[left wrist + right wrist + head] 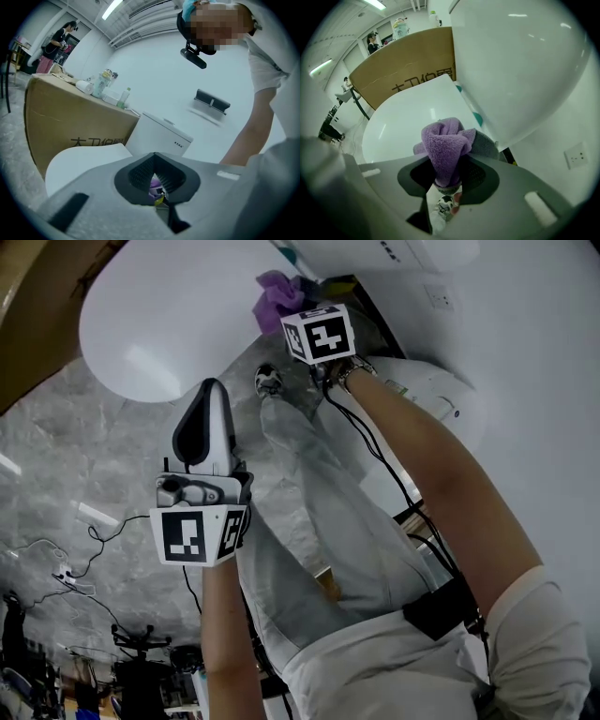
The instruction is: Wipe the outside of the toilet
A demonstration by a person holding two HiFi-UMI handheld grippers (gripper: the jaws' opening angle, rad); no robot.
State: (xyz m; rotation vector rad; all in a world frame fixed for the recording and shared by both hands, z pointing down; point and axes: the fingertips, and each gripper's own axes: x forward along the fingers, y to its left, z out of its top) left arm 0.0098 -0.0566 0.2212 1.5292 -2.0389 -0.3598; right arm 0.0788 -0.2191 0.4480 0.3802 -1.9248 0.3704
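Observation:
The white toilet shows its closed oval lid (pixel 131 324) (pixel 403 122) (pixel 79 164) and its white tank (pixel 525 324) (pixel 159 136). My right gripper (pixel 289 307) (pixel 447 171) is shut on a bunched purple cloth (pixel 277 294) (pixel 443 143). It holds the cloth at the back of the lid, beside the tank's rounded side (pixel 515 61). Whether the cloth touches the toilet I cannot tell. My left gripper (pixel 212 395) (pixel 154 176) hangs lower, just off the lid's rim, jaws closed together with nothing between them.
A brown cardboard box (pixel 61 117) (pixel 408 65) with bottles (pixel 101 84) on top stands behind the toilet. The floor is grey marble (pixel 56 456) with cables (pixel 84 559). The person's leg and shoe (pixel 269 381) stand between the arms. A wall socket (pixel 576 154) sits low on the white wall.

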